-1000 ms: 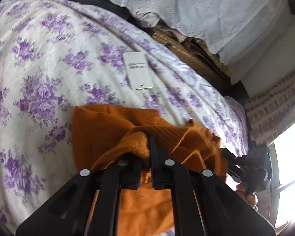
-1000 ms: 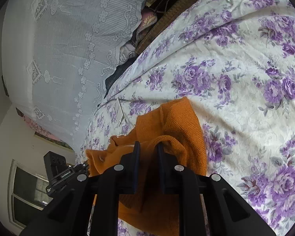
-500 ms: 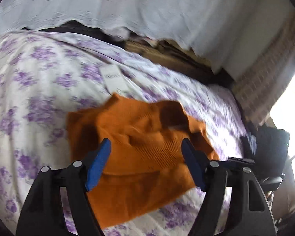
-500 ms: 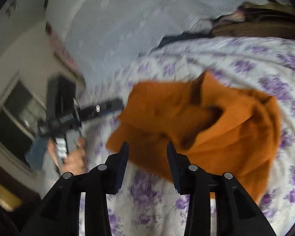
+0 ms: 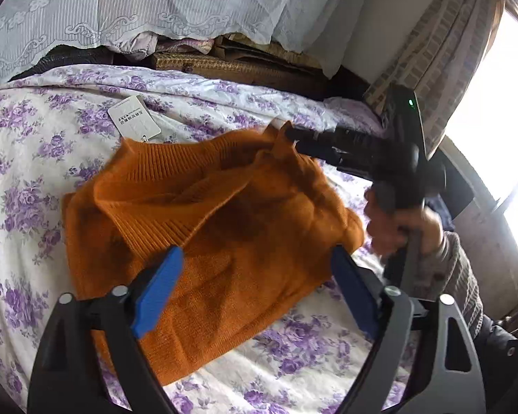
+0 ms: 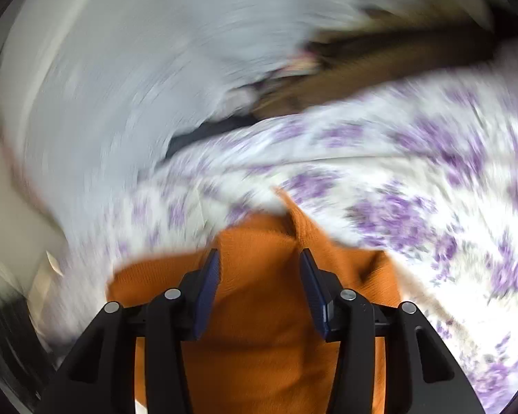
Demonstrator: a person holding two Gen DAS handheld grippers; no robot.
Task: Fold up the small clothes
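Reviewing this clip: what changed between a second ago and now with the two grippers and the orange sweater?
Both grippers let go. The left gripper and right gripper, each clamped on a fold of the orange sweater a second ago, are now off it with jaws opening and nothing pinched. The sweater dropped into a loosely folded heap. It stays on the floral bedspread, the white tag still beside its far edge.

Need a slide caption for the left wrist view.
Left gripper opening above an orange sweater on the floral bedspread, nothing between its jaws.
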